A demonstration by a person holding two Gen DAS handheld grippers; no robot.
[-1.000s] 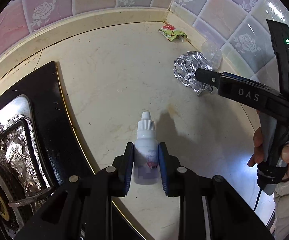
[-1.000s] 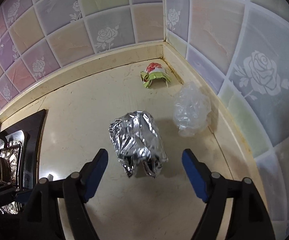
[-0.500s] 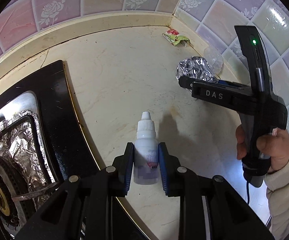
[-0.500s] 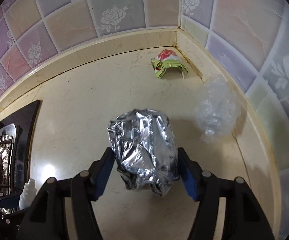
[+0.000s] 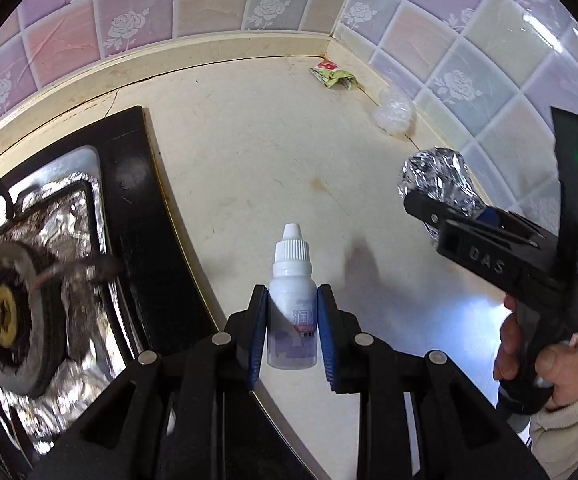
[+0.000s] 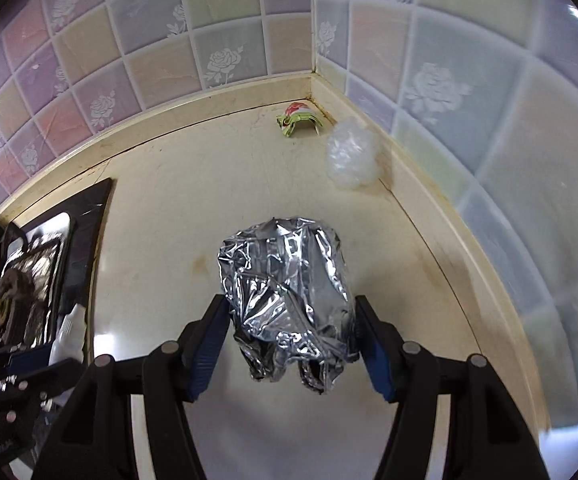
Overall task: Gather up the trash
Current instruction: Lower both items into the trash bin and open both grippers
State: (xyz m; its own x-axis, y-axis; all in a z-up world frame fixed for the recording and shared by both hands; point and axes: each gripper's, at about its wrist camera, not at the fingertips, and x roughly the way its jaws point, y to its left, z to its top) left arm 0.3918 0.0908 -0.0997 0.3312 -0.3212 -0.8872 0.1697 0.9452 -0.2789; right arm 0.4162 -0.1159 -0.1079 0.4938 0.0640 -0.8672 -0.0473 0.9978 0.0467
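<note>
A small white dropper bottle (image 5: pixel 291 256) stands upright between the blue pads of my left gripper (image 5: pixel 292 294), which is shut on it above the cream counter (image 5: pixel 249 168). A crumpled foil ball (image 6: pixel 281 256) is clamped between the pads of my right gripper (image 6: pixel 289 304) and hangs clear of the counter. From the left wrist view the same foil ball (image 5: pixel 437 178) shows at the right. A red and green wrapper (image 6: pixel 297 118) lies in the far corner. Beside it, a crumpled clear plastic piece (image 6: pixel 351 156) rests against the right wall.
A black gas stove (image 5: pixel 137 184) with a foil-lined burner (image 5: pixel 9 312) fills the left. Rose-patterned tiled walls (image 6: pixel 225 52) close the counter at the back and right. A person's hand (image 5: pixel 549 364) in a cream sleeve grips the right tool.
My right gripper closed on the foil ball and lifted it off the counter, pulling back from the corner. The left gripper, holding the bottle throughout, also drew back, bringing more stove into view.
</note>
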